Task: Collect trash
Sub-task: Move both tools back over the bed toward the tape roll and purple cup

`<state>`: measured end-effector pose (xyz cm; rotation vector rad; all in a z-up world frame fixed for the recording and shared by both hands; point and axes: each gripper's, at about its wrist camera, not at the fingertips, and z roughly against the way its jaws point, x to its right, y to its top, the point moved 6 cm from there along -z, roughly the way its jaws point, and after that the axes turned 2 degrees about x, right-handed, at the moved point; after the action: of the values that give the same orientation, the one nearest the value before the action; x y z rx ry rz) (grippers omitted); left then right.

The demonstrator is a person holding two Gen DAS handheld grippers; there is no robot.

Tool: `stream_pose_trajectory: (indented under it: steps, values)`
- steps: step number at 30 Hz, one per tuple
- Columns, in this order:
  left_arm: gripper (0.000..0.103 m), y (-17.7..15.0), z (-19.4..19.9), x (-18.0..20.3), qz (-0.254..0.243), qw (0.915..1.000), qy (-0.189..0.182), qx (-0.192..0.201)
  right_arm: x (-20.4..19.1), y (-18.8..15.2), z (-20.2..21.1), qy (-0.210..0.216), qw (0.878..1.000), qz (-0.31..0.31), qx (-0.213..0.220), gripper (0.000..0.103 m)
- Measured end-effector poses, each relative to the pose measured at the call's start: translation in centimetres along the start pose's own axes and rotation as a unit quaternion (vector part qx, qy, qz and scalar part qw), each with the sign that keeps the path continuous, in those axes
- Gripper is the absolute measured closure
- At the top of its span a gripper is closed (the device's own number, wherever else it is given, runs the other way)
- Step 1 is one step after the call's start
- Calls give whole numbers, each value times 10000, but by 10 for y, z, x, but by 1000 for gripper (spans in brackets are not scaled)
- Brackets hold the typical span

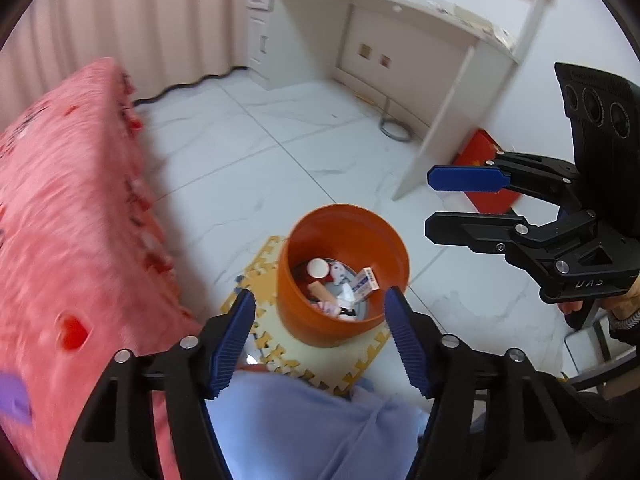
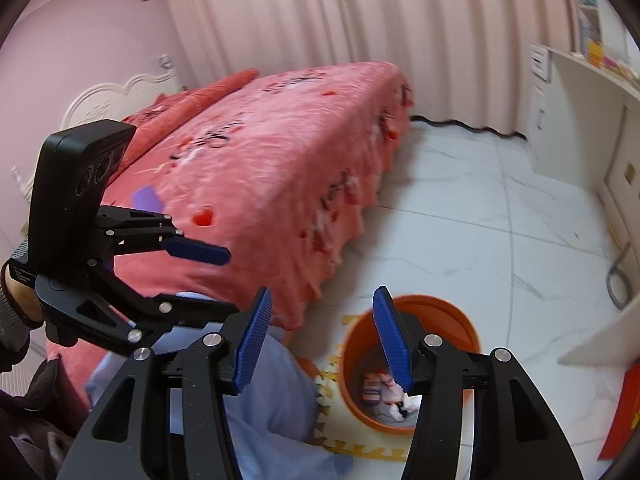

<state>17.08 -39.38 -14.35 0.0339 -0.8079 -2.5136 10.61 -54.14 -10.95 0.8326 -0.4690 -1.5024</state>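
An orange bin stands on a foam puzzle mat on the floor beside the bed. Inside it lie a white round cap, a small white box, crumpled tissue and other scraps. My left gripper hangs above the bin's near rim, open and with nothing between its blue pads. My right gripper is to the right of the bin and higher, also open and holding nothing. In the right wrist view the bin sits just past my right gripper, and the left gripper is at the left.
A bed with a pink blanket fills the left side, with a purple piece lying on it. Light blue fabric lies under the grippers. A white desk stands at the back, with a red flat item and a grey cable on the white tile floor.
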Motion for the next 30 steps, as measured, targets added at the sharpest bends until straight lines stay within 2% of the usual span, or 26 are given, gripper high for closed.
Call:
stream_pose_trajectory:
  steps: [5, 11, 16, 23, 30]
  values:
    - [35, -31, 38, -18, 360, 9988, 255, 204, -58, 7, -6, 377, 9986, 358, -39, 49]
    - [35, -81, 87, -51, 901, 9928, 703, 355, -133, 15, -25, 834, 9926, 868, -161, 46]
    - [35, -127, 130, -87, 1398, 9827, 1140, 417, -200, 20, -42, 1238, 9832, 1323, -242, 41]
    - [35, -186, 179, -141, 2073, 9633, 1630, 507, -268, 30, -73, 1576, 9702, 1798, -389, 41]
    - [35, -213, 204, -195, 2468, 9502, 1815, 572, -318, 54, -121, 1774, 9607, 2066, -527, 41]
